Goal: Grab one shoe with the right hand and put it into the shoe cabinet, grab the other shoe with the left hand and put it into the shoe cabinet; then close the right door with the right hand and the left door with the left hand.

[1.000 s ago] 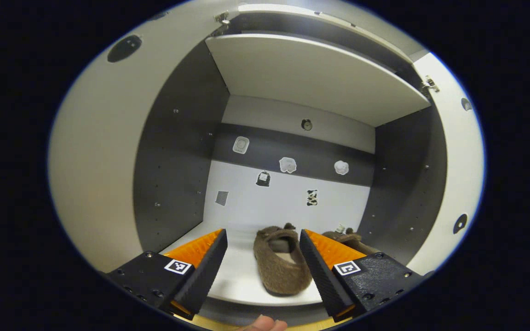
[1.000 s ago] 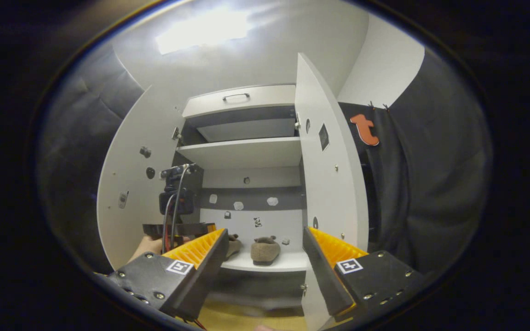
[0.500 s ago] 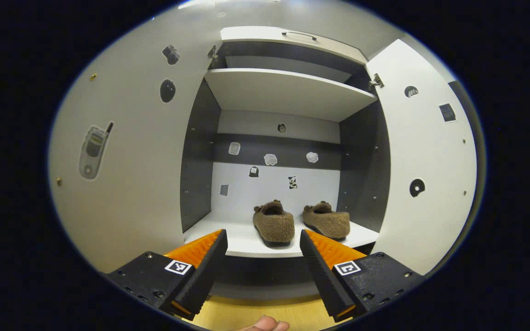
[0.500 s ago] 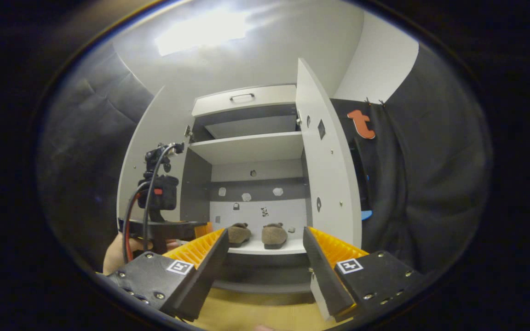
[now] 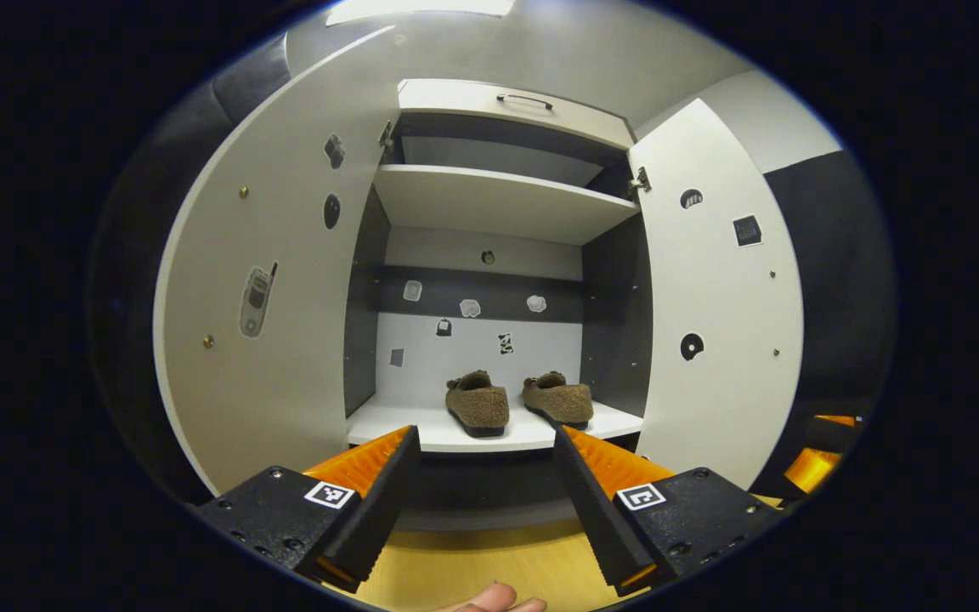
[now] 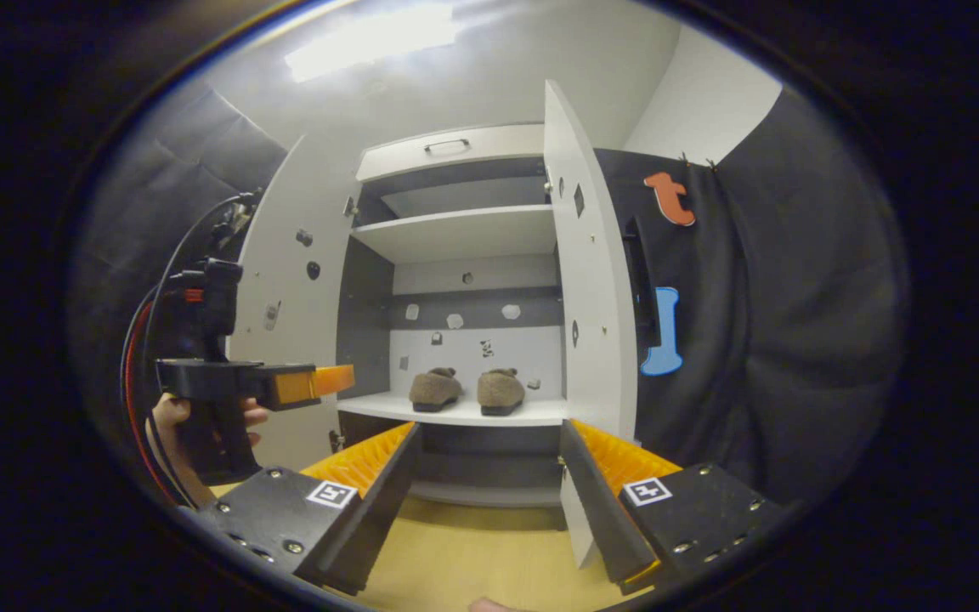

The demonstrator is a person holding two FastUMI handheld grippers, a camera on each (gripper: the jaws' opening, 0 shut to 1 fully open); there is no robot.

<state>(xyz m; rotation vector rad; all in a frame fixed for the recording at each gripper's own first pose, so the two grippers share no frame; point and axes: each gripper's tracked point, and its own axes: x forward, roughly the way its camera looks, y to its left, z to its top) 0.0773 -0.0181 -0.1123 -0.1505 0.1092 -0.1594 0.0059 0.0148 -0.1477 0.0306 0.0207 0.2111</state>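
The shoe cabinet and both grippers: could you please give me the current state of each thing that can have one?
Left door: open.
Right door: open.
Top drawer: shut.
Left shoe: on the lower shelf, upright.
Right shoe: on the same shelf, beside the first, apart.
Left gripper: open, holding nothing.
Right gripper: open, holding nothing.

A staged booth set up like a home hallway — black cloth (image 6: 795, 297) hangs just beside a white shoe cabinet (image 5: 498, 200) on a wood floor (image 6: 472, 552).
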